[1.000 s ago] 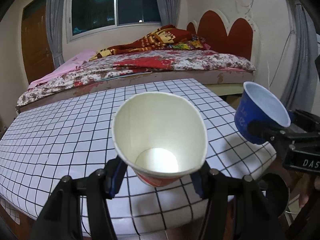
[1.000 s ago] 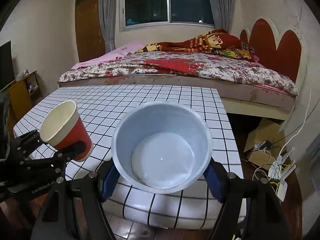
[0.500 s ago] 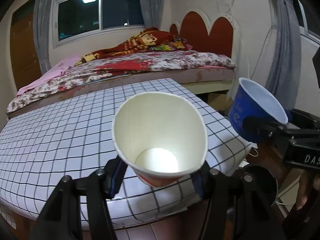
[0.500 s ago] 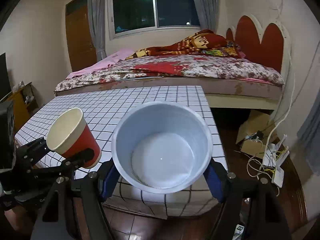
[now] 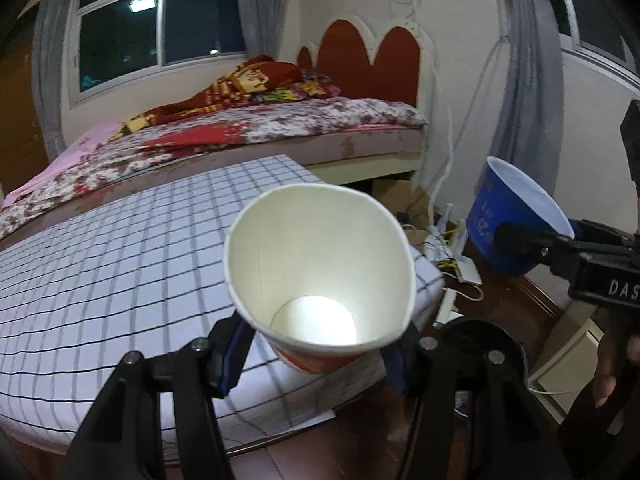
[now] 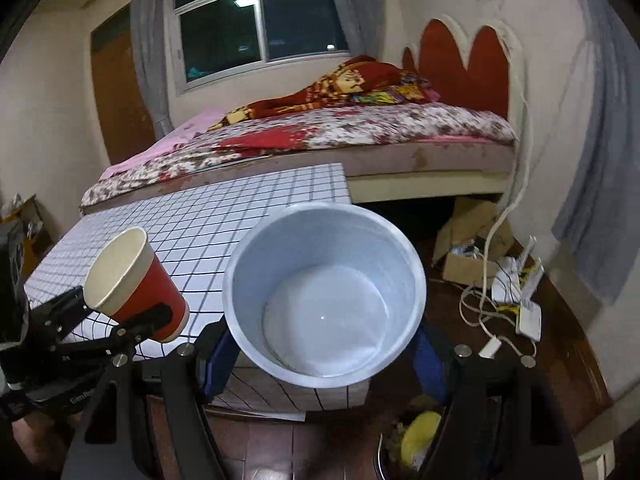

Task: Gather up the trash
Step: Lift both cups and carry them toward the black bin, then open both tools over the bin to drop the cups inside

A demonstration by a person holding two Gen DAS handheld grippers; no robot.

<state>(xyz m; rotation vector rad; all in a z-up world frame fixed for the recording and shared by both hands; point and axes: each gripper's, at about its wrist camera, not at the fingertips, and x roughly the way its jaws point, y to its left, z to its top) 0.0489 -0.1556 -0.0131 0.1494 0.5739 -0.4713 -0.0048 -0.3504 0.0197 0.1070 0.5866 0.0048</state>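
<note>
The left claw (image 5: 320, 344) is clamped on a red paper cup (image 5: 320, 264), squeezing its rim into an oval, with the cup held out over the near corner of the checked desk (image 5: 120, 256). The right claw (image 6: 324, 354) is clamped on a blue bowl (image 6: 324, 292), empty and white inside, above the desk's edge. Just below it, a dark bin (image 6: 408, 444) on the wooden floor (image 6: 560, 344) holds something yellow. A bed (image 6: 360, 128) stands behind the desk.
</note>
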